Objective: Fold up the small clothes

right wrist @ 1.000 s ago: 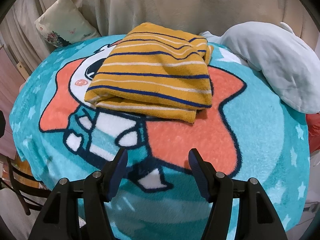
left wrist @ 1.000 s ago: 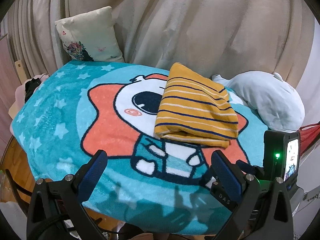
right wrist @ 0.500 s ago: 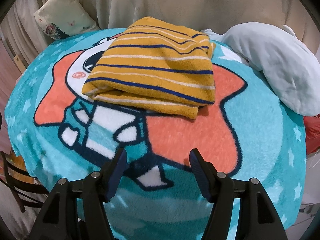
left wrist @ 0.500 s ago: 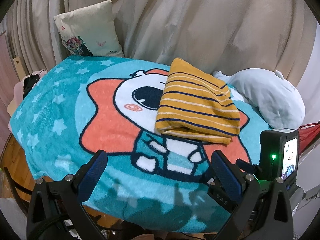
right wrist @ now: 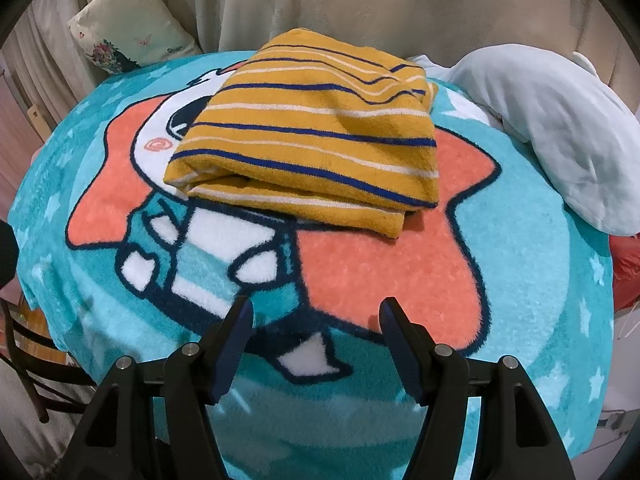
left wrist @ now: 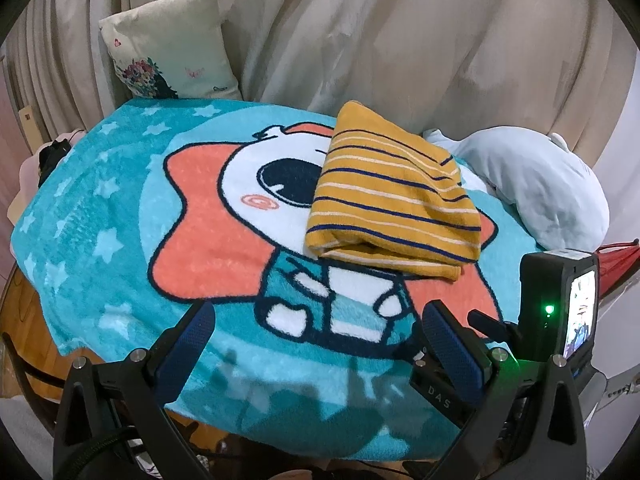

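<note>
On the blanket-covered table (left wrist: pixel 100 248), the folded striped garment (right wrist: pixel 316 136) lies untouched, both jaws released and empty; its loose near layers could be dragged open if snagged.

A teal fleece blanket (left wrist: pixel 100 216) with pale stars and a big cartoon figure on an orange star is lying spread over the tabletop, hanging over its near edge. At the far left corner a cream cushion (left wrist: pixel 168 44) printed with flowers and butterflies is leaning against beige curtains (left wrist: pixel 400 40), which are hanging in folds along the whole far edge. Toward the far right corner a pale blue plush toy (right wrist: pixel 552 120) is resting on the blanket. Past the right edge something red (left wrist: pixel 618 258) is poking in. By the near left corner, dark chair legs (right wrist: pixel 24 348) are standing over a wooden floor.
</note>
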